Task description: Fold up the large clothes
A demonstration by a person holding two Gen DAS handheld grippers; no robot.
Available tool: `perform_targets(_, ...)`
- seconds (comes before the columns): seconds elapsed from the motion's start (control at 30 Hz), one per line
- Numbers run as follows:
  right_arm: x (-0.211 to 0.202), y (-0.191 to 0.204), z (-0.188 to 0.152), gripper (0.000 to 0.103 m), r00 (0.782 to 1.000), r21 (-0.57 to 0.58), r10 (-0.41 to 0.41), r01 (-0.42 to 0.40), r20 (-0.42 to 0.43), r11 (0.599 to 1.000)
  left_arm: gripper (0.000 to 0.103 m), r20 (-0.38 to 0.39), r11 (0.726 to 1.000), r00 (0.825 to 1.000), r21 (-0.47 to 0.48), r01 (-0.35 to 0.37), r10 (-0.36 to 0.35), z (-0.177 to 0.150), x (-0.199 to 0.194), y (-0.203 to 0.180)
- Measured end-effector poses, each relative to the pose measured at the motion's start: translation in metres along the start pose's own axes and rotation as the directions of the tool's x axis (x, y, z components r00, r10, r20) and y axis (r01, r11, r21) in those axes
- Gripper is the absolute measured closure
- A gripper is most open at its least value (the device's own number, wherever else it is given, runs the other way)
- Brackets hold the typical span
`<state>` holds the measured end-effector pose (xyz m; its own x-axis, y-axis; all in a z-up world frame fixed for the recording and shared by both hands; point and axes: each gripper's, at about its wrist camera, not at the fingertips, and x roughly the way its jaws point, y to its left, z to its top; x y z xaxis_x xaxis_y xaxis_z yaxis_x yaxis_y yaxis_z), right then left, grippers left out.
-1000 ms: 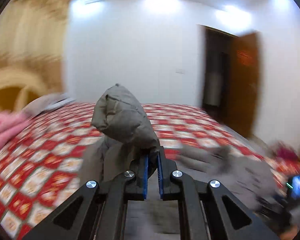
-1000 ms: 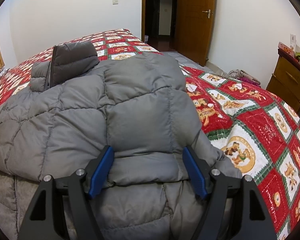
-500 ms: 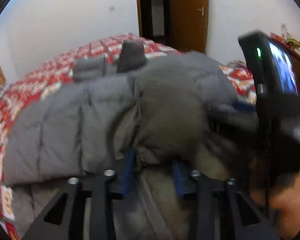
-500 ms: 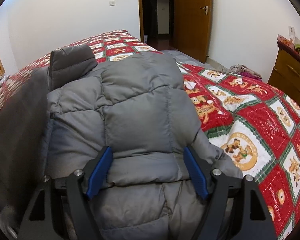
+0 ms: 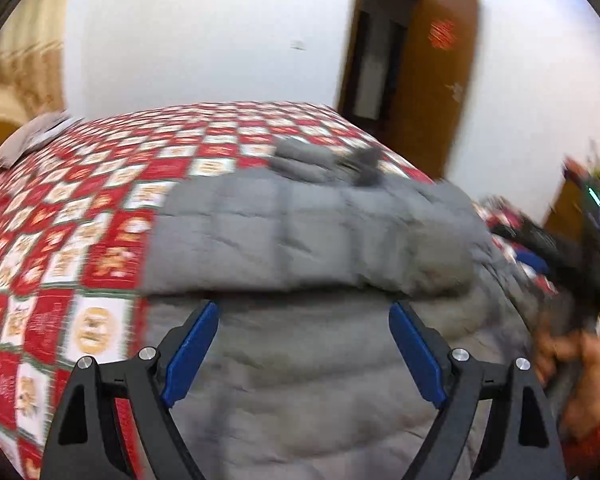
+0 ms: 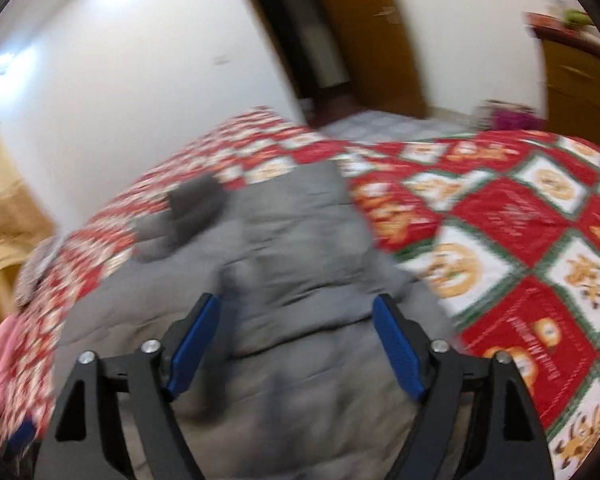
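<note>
Nearest in the left wrist view, the left gripper (image 5: 304,348) has its jaws spreading wide over the grey padded jacket (image 5: 320,240); cloth lies under and between the blue pads, but they do not press on it. The right gripper (image 6: 298,344) does likewise in its own view: jaws opening, wide apart, above the near folded edge of the jacket with nothing pinched. At the right edge of the left view a hand (image 5: 568,364) grips the other tool's handle.

The jacket lies on the bed (image 6: 540,240), on a red, white and green patterned quilt, with a sleeve or side panel laid across its body as a raised band. Its darker collar or hood (image 5: 364,164) sits at the far end. Beyond stand a white wall and a brown door (image 5: 432,80).

By my reading, one fold has just been laid and let go. The next move likely calls for finding a fresh edge, probably the near hem, pinching it with both jaws and carrying it far toward the collar. Motion blur hides finer detail.
</note>
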<state>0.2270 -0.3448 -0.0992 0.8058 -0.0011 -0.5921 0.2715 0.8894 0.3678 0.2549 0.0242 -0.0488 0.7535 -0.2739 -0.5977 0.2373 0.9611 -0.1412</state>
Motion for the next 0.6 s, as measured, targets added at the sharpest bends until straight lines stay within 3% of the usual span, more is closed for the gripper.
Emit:
perform_targets(0.07,0.008,0.02,-0.005,0.008,0.996,-0.052,0.072,-0.075,-0.054,0.996,0.015,0.004,0.998,0.999,-0.042,-0.036,0.036,0.01,0.0,0.015)
perform_targets(0.13,0.03,0.036,-0.011,0.014,0.988,-0.085,0.062,-0.074,-0.144,0.994,0.015,0.0,0.996,0.998,-0.073,-0.059,0.059,0.024,0.005,0.029)
perform_targets(0.17,0.043,0.042,-0.015,0.026,0.981,-0.108,0.039,-0.06,-0.192,0.992,0.015,-0.004,0.994,0.998,-0.082,-0.067,0.067,0.033,0.008,0.035)
perform_targets(0.2,0.058,0.048,-0.02,0.064,0.967,-0.131,0.04,-0.076,-0.253,0.989,0.015,-0.012,0.993,0.997,-0.086,-0.08,0.079,0.043,0.013,0.038)
perform_targets(0.23,0.063,0.051,-0.022,0.077,0.957,-0.136,0.05,-0.092,-0.284,0.986,0.015,-0.02,0.992,0.996,-0.084,-0.089,0.088,0.05,0.019,0.042)
perform_targets(0.33,0.052,0.058,-0.016,0.084,0.958,-0.189,0.04,-0.097,-0.284,0.977,0.015,-0.026,0.987,0.99,-0.081,-0.138,0.136,0.077,0.037,0.05)
perform_targets(0.43,0.035,0.062,-0.007,0.085,0.944,-0.261,0.06,-0.15,-0.324,0.954,0.015,-0.032,0.976,0.976,-0.04,-0.216,0.215,0.092,0.059,0.052)
perform_targets(0.53,0.032,0.055,-0.001,0.085,0.934,-0.318,0.031,-0.153,-0.357,0.936,0.015,-0.047,0.947,0.946,0.025,-0.32,0.321,0.09,0.087,0.051)
perform_targets(0.6,0.038,0.043,-0.002,0.085,0.93,-0.332,0.006,-0.137,-0.367,0.933,0.015,-0.096,0.93,0.925,0.037,-0.367,0.368,0.079,0.107,0.056)
